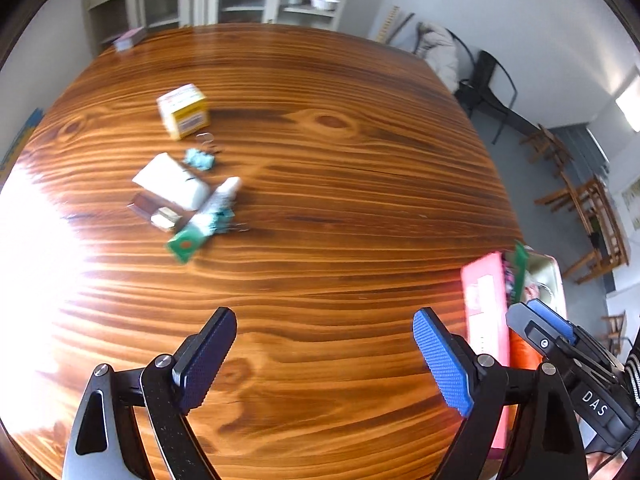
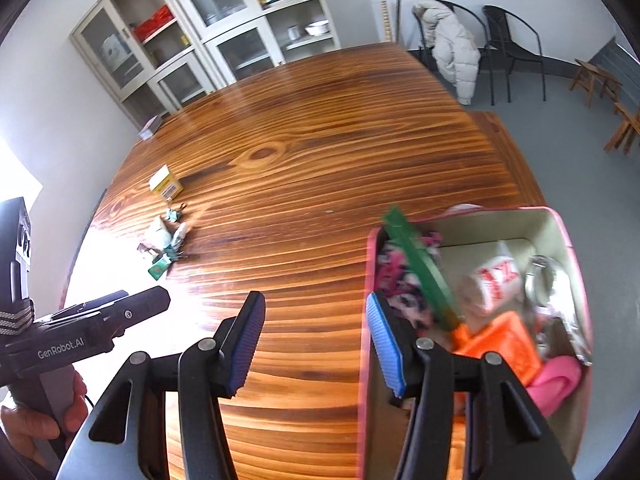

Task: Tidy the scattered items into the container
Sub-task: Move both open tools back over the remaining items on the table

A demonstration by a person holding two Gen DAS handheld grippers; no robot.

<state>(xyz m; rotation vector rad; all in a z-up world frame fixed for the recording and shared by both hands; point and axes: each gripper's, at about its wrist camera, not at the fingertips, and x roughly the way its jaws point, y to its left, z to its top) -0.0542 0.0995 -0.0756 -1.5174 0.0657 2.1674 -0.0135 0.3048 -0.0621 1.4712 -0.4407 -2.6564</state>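
My left gripper point(image 1: 324, 340) hangs open over bare wood, nothing between its blue pads. Beyond it to the left lies the scatter: a yellow box point(image 1: 184, 114), a white packet point(image 1: 172, 182), a white tube point(image 1: 220, 200), a green card point(image 1: 186, 244) and teal clips point(image 1: 200, 160). The pink container point(image 2: 560, 216) stands at the table's right edge, holding an orange thing point(image 2: 508, 344), a patterned cloth point(image 2: 396, 280) and a red-lettered white pack point(image 2: 492, 280). A blurred green strip point(image 2: 420, 268) slants over its left wall. My right gripper point(image 2: 316, 332) is open and empty at that wall.
A small pink box point(image 1: 130, 38) sits at the table's far corner. A person's hand point(image 2: 32, 424) grips the left tool. Cabinets point(image 2: 224, 24) line the back wall; black chairs point(image 2: 508, 48) and a pale coat point(image 2: 456, 52) stand to the right.
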